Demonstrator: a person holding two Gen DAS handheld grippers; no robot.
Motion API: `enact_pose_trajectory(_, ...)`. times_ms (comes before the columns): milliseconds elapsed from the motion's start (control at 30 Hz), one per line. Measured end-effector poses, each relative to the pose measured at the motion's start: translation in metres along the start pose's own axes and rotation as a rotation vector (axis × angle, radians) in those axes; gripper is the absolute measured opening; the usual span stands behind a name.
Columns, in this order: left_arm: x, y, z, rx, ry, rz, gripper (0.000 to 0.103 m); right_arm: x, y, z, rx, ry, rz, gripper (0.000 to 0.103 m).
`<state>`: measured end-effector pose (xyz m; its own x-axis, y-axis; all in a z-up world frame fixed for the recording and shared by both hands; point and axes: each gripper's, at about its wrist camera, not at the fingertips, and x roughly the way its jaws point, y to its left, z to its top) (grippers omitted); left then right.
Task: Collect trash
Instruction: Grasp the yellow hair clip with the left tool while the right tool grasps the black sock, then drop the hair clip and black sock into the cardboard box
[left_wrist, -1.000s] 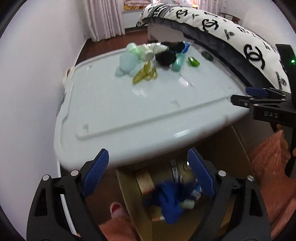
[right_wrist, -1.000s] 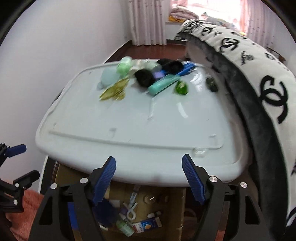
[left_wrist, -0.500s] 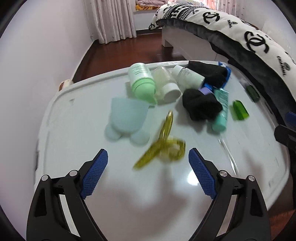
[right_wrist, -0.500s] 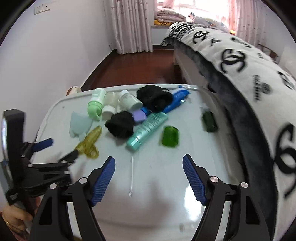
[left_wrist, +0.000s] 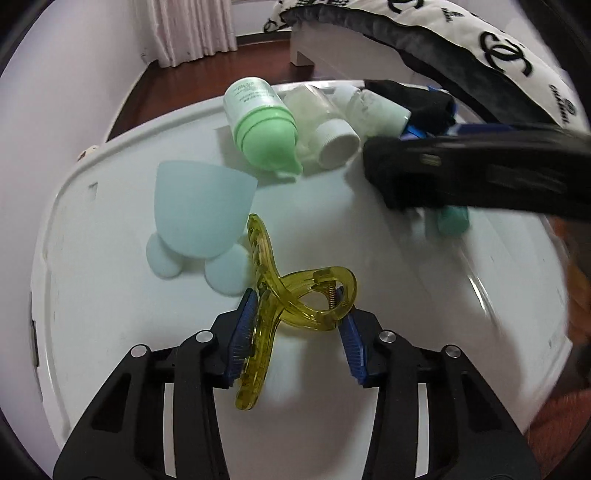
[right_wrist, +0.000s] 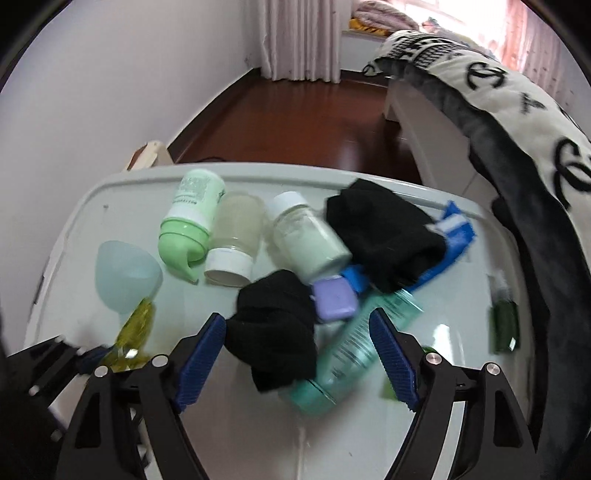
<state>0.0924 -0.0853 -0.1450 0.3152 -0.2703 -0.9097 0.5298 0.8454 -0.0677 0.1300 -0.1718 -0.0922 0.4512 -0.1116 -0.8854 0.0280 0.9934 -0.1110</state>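
Observation:
Trash lies on a white plastic lid (left_wrist: 110, 332). My left gripper (left_wrist: 297, 341) has its blue pads closed in on both sides of a yellow hair claw clip (left_wrist: 291, 299), which also shows in the right wrist view (right_wrist: 135, 328). My right gripper (right_wrist: 297, 356) is open, its jaws around a black sock (right_wrist: 275, 328) and a teal tube (right_wrist: 347, 354). In the left wrist view the right gripper's arm (left_wrist: 480, 173) crosses above the pile. A pale blue cup (left_wrist: 199, 218), a green-capped bottle (left_wrist: 258, 125) and two white-capped jars (right_wrist: 232, 240) lie behind.
A second black sock (right_wrist: 380, 232) covers a blue tube (right_wrist: 454, 232). A purple case (right_wrist: 334, 299) and a small dark green bottle (right_wrist: 504, 325) lie at the right. A bed with a black-and-white quilt (right_wrist: 517, 103) borders the lid's right side. Wood floor lies behind.
Both grippers moved forward and down over the lid. The left one narrowed around the yellow clip. The right one came over the black sock and teal tube.

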Motion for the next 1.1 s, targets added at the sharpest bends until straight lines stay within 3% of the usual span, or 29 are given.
enact_pose_trajectory(100,-0.013,0.004,-0.007,0.000,-0.006,-0.017,0.043,0.019,0.012,0.001,-0.011,0.062,-0.015,0.063)
enact_pose_trajectory(167,-0.022,0.007,-0.010,-0.010,-0.009,-0.038,0.043,0.027,0.018,-0.002,-0.017,0.088,-0.024,0.039)
enact_pose_trajectory(267,-0.038,0.009,-0.017,-0.013,-0.018,-0.053,0.043,0.014,0.014,-0.005,0.034,0.063,0.009,0.028)
enact_pose_trajectory(500,-0.105,0.004,-0.037,-0.009,-0.091,-0.065,0.043,-0.073,-0.004,-0.031,0.057,-0.031,0.094,0.026)
enact_pose_trajectory(733,-0.178,-0.019,-0.116,-0.028,-0.096,-0.057,0.043,-0.187,-0.012,-0.139,0.003,-0.059,0.202,0.027)
enact_pose_trajectory(867,-0.182,-0.029,-0.172,-0.098,-0.044,-0.023,0.043,-0.196,-0.013,-0.207,0.021,0.027,0.241,0.027)
enact_pose_trajectory(1000,-0.148,-0.027,-0.217,-0.230,0.094,-0.047,0.043,-0.167,-0.003,-0.259,0.067,0.141,0.226,0.027)
enact_pose_trajectory(1100,-0.121,-0.029,-0.230,-0.250,0.180,0.029,0.043,-0.138,0.005,-0.281,0.069,0.196,0.163,0.028)
